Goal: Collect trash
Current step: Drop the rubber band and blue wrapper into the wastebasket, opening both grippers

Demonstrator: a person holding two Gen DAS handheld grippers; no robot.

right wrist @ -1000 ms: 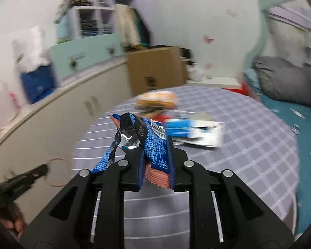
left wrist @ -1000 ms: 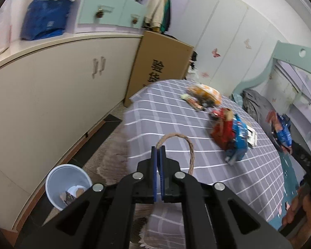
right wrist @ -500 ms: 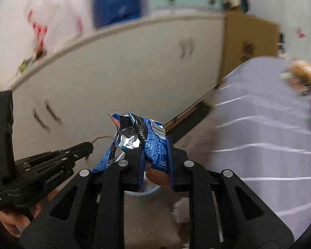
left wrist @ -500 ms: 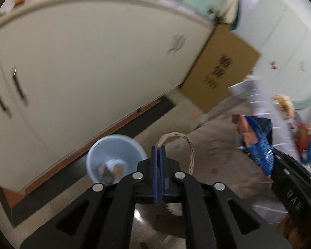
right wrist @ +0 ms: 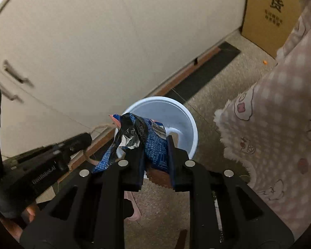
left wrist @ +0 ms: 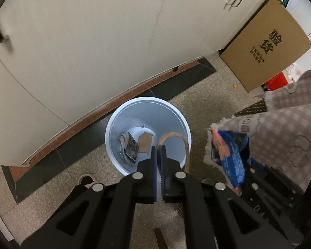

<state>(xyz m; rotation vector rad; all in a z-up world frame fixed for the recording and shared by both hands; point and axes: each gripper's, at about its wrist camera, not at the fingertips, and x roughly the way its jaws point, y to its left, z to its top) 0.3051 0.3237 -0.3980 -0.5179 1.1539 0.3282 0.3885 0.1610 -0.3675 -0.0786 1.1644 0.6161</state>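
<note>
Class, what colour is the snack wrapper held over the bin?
Blue snack wrapper, silver inside; clearest in right wrist view.

Waste bin [left wrist: 176, 112]: pale blue, white rim. Snack wrapper [right wrist: 153, 143]: blue with fine grid print, silver foil inside, orange-brown edge. Twine loop [left wrist: 174, 134]: tan. Gripper bodies black, pads [left wrist: 154, 172] blue. Cabinet doors [left wrist: 93, 41]: cream. Skirting: reddish-brown. Cardboard box [left wrist: 267, 47]: brown, black characters. Tablecloth [right wrist: 290, 103]: pinkish check, cartoon outlines. Floor: speckled beige.
</note>
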